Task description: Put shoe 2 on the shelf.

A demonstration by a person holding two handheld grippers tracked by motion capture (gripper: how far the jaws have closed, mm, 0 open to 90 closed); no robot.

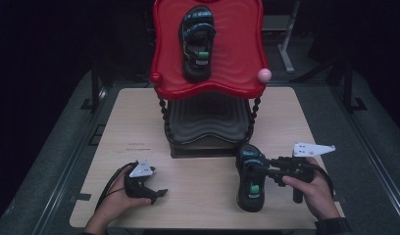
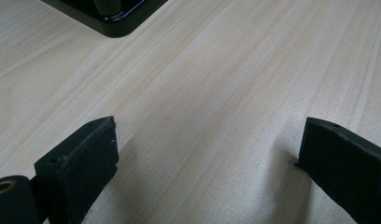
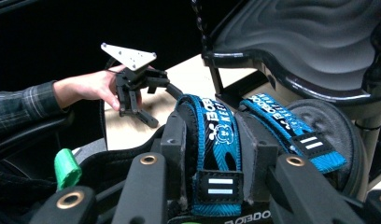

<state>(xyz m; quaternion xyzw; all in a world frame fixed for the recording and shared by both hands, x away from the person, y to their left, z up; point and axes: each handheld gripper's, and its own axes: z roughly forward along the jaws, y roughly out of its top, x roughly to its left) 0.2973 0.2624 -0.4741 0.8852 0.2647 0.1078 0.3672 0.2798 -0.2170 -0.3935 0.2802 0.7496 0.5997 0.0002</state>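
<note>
Sandal in hand: a black sandal [image 1: 250, 183] with blue straps and a green tab, at the front right of the bench [image 1: 198, 200], just before the stand.
Look of it: two blue straps with white print cross the top; the footbed is dark and textured.
Right tool [image 3: 212, 154]: clenched on the front blue strap [image 3: 215, 140], one jaw on each side of it.
Progress: the pair sandal [image 1: 198, 41] lies already on the red top tray [image 1: 163, 49]; this one is gripped but not yet placed, I judge.
What is left: to lift it onto the stand, probably beside the first one.
Left tool [image 1: 144, 185]: released, jaws wide apart over bare bench, holding nothing.
</note>
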